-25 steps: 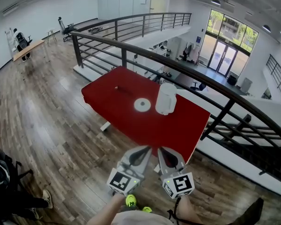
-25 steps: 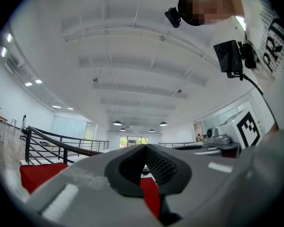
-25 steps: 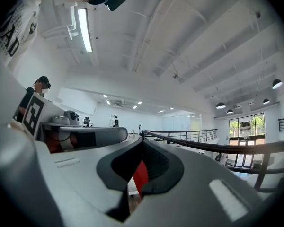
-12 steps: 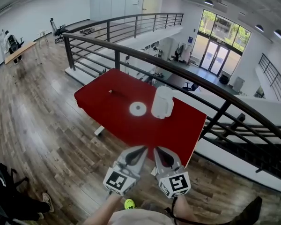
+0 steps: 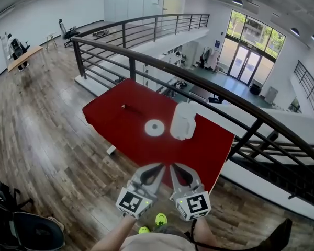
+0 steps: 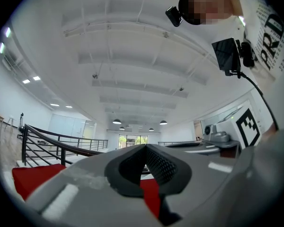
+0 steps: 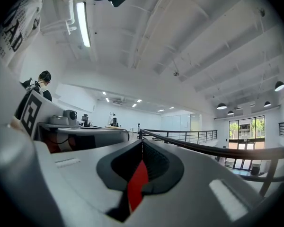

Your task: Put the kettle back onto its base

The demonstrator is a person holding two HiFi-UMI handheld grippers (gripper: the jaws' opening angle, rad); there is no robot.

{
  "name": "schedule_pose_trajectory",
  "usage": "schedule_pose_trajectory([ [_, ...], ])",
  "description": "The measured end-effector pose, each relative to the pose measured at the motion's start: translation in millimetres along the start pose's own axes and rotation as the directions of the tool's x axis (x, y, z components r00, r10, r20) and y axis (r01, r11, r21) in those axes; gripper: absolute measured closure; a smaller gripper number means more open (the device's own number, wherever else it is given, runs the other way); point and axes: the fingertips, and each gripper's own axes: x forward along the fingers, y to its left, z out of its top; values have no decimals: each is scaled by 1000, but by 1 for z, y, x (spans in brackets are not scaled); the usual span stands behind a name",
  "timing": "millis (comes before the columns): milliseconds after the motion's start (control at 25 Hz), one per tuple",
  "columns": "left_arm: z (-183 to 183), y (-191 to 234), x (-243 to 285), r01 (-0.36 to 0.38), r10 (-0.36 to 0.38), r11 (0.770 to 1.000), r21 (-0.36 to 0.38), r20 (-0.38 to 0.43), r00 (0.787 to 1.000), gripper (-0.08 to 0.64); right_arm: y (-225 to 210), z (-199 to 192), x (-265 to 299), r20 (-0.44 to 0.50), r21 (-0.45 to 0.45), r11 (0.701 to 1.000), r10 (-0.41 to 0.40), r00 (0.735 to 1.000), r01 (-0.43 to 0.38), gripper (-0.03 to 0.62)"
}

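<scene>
So nothing's done yet: kettle (image 5: 183,121) sits on the red table (image 5: 115,120) at three o'clock of its bare base (image 5: 154,127), left gripper (image 5: 161,166) and right gripper (image 5: 172,167) both closed, empty, well short.

Red table (image 5: 120,124) beside black railing (image 5: 132,67)

Ahead of me the white kettle (image 5: 183,122) stands upright on the red table (image 5: 110,122), off its base (image 5: 154,127). The base is a flat white disc with a dark centre, lying bare just left of the kettle.
</scene>
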Motion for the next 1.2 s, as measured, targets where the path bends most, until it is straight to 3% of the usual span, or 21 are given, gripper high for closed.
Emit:
schedule_pose_trajectory([
  [560,-31,39,67,-72,77,995,64,-72,994,568,-61,-10,48,24,-4,997,75,997,-75,583],
  [840,-36,50,99,-107,111,991,76,-52,992,567,-86,-23,58,31,9,995,98,995,-98,583],
  [1200,-52,53,117,-103,109,991,86,-76,991,568,-101,-28,66,17,0,996,87,996,-87,583],
])
